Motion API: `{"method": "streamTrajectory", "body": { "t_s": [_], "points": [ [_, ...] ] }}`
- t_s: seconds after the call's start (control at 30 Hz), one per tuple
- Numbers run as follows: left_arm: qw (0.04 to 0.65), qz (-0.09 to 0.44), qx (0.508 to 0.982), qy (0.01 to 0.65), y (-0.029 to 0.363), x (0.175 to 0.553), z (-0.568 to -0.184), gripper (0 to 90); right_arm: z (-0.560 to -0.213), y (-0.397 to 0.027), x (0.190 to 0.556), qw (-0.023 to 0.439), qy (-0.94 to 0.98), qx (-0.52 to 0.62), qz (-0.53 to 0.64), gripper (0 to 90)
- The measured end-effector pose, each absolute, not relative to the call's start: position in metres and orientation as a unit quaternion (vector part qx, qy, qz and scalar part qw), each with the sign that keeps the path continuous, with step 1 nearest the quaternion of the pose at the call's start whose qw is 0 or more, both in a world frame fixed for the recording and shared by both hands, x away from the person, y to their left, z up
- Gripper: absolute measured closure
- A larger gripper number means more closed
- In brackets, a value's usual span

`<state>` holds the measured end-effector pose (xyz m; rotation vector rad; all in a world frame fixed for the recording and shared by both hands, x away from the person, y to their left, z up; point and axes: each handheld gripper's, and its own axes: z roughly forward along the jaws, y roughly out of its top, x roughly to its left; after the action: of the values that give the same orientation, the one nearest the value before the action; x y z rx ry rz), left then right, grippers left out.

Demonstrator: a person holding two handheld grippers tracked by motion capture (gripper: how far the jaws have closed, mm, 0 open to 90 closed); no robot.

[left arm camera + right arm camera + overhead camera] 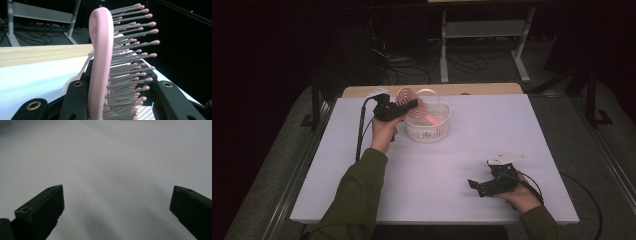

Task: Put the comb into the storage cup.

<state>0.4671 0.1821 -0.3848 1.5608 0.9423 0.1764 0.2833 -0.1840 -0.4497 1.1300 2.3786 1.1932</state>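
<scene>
Nearest to us, our right gripper rests low on the white tabletop by the near right edge, its jaws spread wide with nothing between them; the right gripper view looks along them onto bare white surface.

Farther out on the left side, our left gripper is raised above the table, and its jaws are clamped on the pink plastic hairbrush with grey, pink-tipped bristles. In the left gripper view one jaw bears on the smooth pink back and the other on the bristle side. The brush head stands up clear of the jaws, with its handle slanting down into the white plastic slotted basket with a hoop handle just beyond the gripper.

Behind the basket runs the pale wooden far edge of the table, then dark floor with cables.

We judge the step in hand to be setting the brush into the basket. The next move calls for lowering it past the rim, clear of the hoop handle, and only then easing the jaws apart.
</scene>
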Motion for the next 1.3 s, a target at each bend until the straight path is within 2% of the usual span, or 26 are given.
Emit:
{"method": "streamTrajectory", "body": {
  "t_s": [0.77,1.3],
  "points": [
    [0.591,0.101,0.689,0.408,0.189,0.467,-0.391,56.0,-0.450,-0.184,0.283,0.124,0.818,0.387,0.406,0.0],
    [0.578,0.133,0.692,0.411,0.194,0.465,-0.394,39.8,-0.450,-0.184,0.283,0.125,0.818,0.387,0.406,0.0]
  ]
}}
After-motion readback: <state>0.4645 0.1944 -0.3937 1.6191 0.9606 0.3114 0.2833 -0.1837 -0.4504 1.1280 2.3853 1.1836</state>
